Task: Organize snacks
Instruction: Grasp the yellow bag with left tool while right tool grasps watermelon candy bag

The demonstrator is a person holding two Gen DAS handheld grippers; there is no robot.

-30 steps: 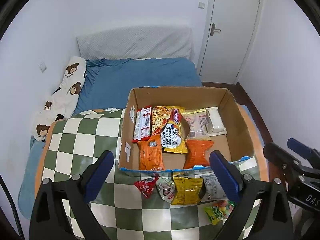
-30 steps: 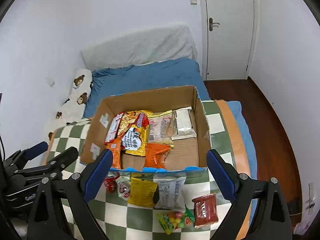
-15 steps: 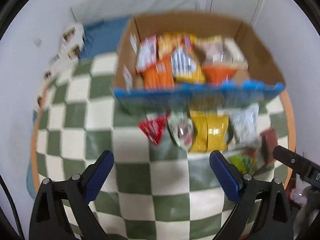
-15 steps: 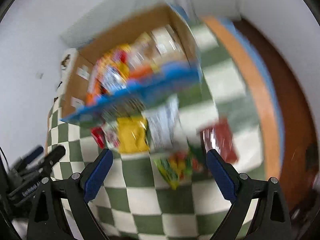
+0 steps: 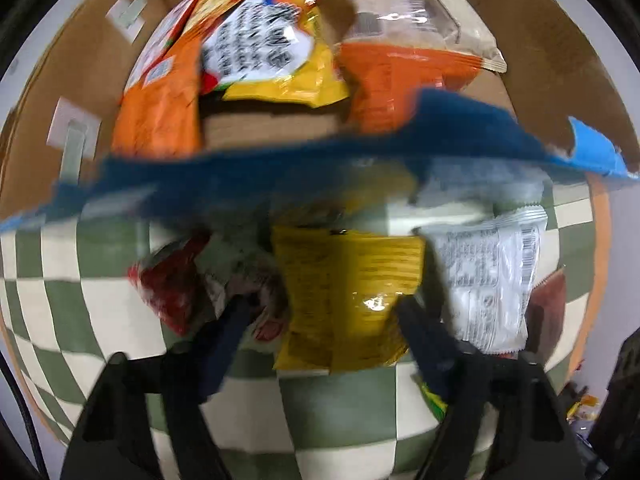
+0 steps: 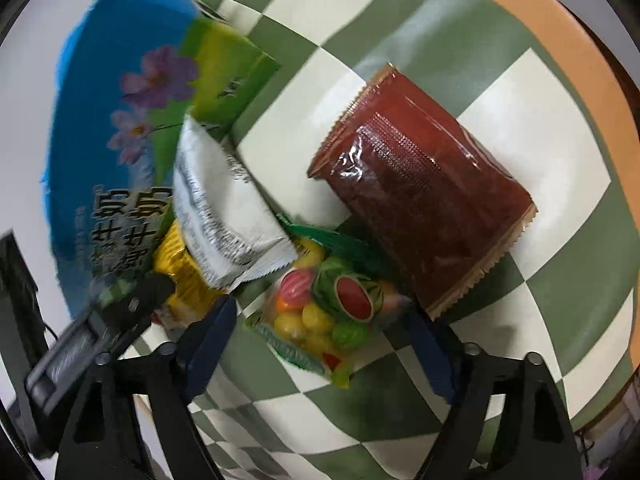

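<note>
We see a matt brown cardboard box [image 5: 560, 60] holding glossy foil and plastic packets. Just beside its printed front wall, a shiny yellow packet [image 5: 352, 300] lies on the smooth checked tablecloth [image 6: 540, 152], as do a glossy dark-red film pouch [image 6: 420, 200] and a clear candy bag [image 6: 320, 320].
</note>
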